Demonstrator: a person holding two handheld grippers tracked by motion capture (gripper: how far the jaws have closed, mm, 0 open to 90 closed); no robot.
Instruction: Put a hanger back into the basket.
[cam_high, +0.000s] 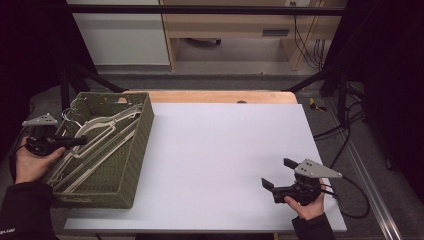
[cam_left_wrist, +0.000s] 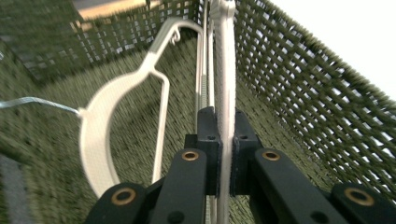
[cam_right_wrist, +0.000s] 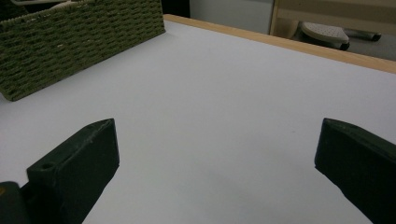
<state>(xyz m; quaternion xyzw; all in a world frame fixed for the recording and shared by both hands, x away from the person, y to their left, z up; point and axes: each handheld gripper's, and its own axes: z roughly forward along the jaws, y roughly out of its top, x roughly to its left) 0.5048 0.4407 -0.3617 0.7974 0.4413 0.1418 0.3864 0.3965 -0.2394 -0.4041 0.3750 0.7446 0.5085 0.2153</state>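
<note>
Wooden counter (cam_high: 215, 96) here, its light wood edge showing at twelve o'clock, topped by a white sheet (cam_high: 220, 160) covering nearly all of it. Over at nine o'clock a green woven basket (cam_high: 127, 165) sits on the sheet, overhanging its left edge.

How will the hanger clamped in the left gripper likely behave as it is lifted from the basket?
The white hanger looks like thin rigid plastic, so probably stiff and light. The left gripper pinches one narrow bar, so it may pivot or swing. Its hook could snag the other hangers or the woven basket wall.
</note>
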